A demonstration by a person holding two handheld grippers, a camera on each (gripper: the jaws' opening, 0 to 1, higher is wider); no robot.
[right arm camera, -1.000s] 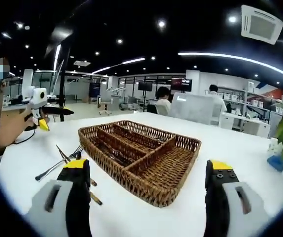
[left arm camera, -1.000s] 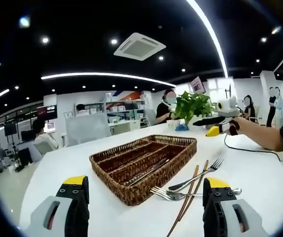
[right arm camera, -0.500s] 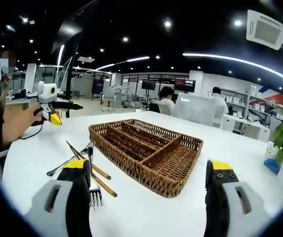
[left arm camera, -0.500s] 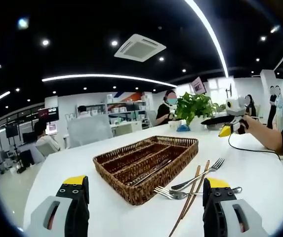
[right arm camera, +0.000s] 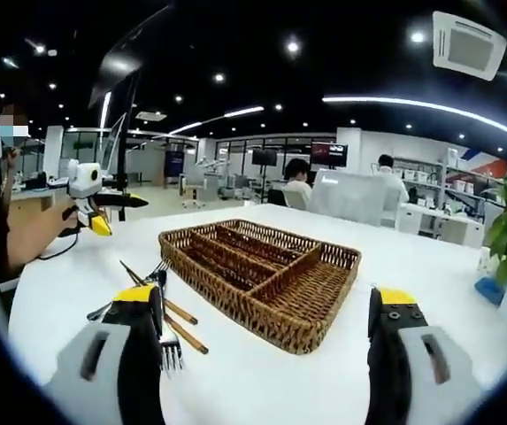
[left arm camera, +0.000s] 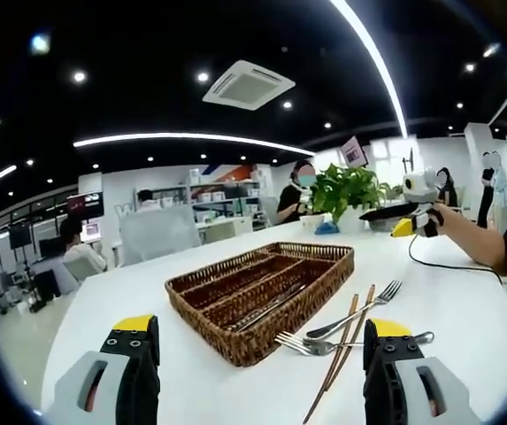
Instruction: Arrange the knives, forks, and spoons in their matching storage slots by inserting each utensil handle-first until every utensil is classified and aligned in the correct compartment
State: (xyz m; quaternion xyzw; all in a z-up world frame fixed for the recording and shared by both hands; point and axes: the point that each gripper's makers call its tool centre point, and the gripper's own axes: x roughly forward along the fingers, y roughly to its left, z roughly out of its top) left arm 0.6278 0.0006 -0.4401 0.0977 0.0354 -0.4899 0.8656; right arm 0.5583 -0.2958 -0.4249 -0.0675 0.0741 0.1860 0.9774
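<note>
Left gripper view shows the left gripper (left arm camera: 260, 372) held low over the near edge of the white desk (left arm camera: 129, 292), its jaws wide apart and holding nothing. Ahead sits the wicker tray (left arm camera: 262, 288), with what looks like a utensil lying in one long slot. Just beside the tray's right side lie two forks (left arm camera: 346, 323), crossing a pair of wooden chopsticks (left arm camera: 341, 350).

In the right gripper view the right gripper (right arm camera: 266, 372) is likewise spread and empty, with the same pile just off the tray's left side, one fork head close by the left jaw.

The risk lies in that tangle: I judge that closing on one fork could drag its neighbour or roll the chopsticks toward the desk edge. Thin, flat, shiny handles may also slip or pivot in the jaws, so the fork could enter the slot tines-first or land in the wrong compartment.
</note>
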